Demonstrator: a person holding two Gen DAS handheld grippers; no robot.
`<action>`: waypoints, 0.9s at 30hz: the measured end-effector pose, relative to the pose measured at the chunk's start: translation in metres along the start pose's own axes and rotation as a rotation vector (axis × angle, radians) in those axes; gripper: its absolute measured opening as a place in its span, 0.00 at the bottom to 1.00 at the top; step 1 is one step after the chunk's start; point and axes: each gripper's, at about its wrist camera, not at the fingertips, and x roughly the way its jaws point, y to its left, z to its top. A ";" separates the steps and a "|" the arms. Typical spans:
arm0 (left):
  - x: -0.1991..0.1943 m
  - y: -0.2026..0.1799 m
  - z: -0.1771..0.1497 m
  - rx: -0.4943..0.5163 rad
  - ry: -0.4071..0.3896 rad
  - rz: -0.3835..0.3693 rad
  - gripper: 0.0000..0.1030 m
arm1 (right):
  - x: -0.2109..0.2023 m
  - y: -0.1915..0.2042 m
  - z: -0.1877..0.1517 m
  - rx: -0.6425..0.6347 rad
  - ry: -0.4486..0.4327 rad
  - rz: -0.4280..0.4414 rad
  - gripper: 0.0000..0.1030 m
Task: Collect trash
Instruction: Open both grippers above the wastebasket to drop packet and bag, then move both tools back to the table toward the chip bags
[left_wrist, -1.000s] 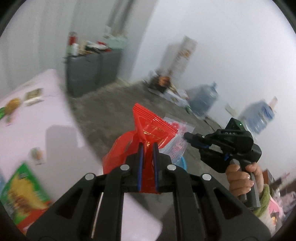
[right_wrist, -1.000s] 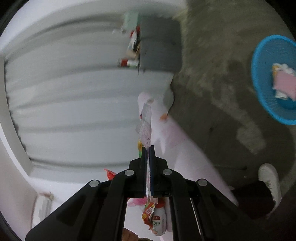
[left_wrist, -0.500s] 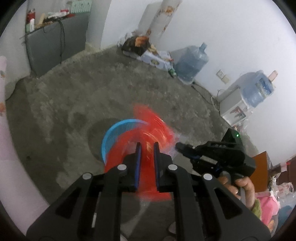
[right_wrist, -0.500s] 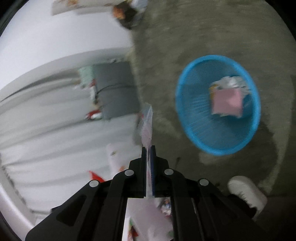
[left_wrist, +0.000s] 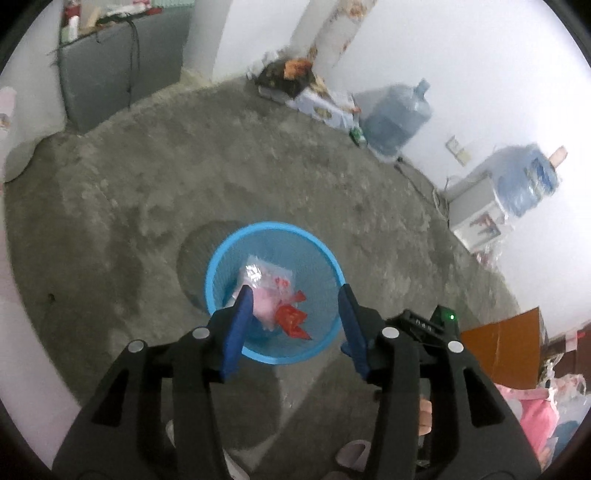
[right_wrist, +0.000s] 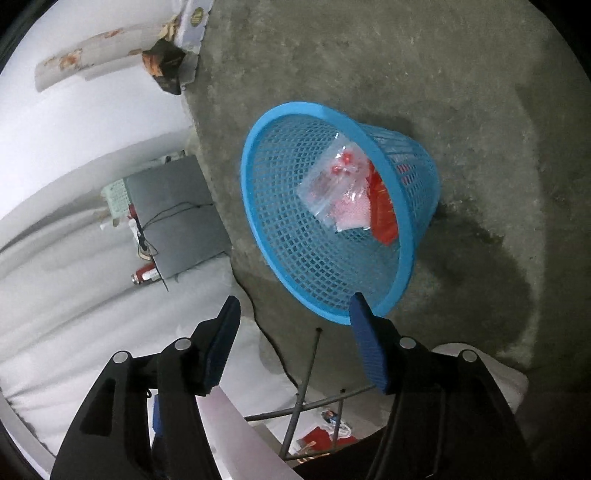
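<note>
Hovering over one blue mesh basket (left_wrist: 325, 258) on the grey concrete floor (left_wrist: 147, 184), two handheld grippers stand with their jaws apart and nothing between the pads. The left gripper (left_wrist: 293, 299) frames the basket from above; its jaws have just been opening, and the red wrapper (left_wrist: 291, 319) that it pinched a second ago now lies inside the basket, at about five o'clock from the clear plastic bag (left_wrist: 266, 277). The right gripper (right_wrist: 293, 306) has likewise just been opening, wider than the left; the thin clear bag it clamped half a second ago is gone from its pads and rests in the basket (right_wrist: 402, 229) beside the red wrapper (right_wrist: 382, 214).

Counted inside the basket: one clear bag printed in red, one red wrapper and one pink packet (left_wrist: 264, 304), touching one another. Two large water bottles stand along the white wall at two o'clock, one (left_wrist: 399, 114) on the floor and one (left_wrist: 524, 181) on a dispenser. One grey cabinet (left_wrist: 110, 70) sits at eleven o'clock. Earlier the left camera looked across a pink table; now it looks down into the basket.
</note>
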 end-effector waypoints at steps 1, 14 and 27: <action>-0.012 0.001 -0.001 -0.003 -0.018 0.001 0.49 | -0.006 0.004 -0.004 -0.017 0.002 0.001 0.62; -0.199 0.034 -0.066 -0.087 -0.184 0.014 0.64 | -0.026 0.132 -0.131 -0.497 0.087 -0.004 0.86; -0.387 0.128 -0.182 -0.201 -0.491 0.238 0.64 | 0.002 0.183 -0.284 -0.852 0.291 -0.017 0.87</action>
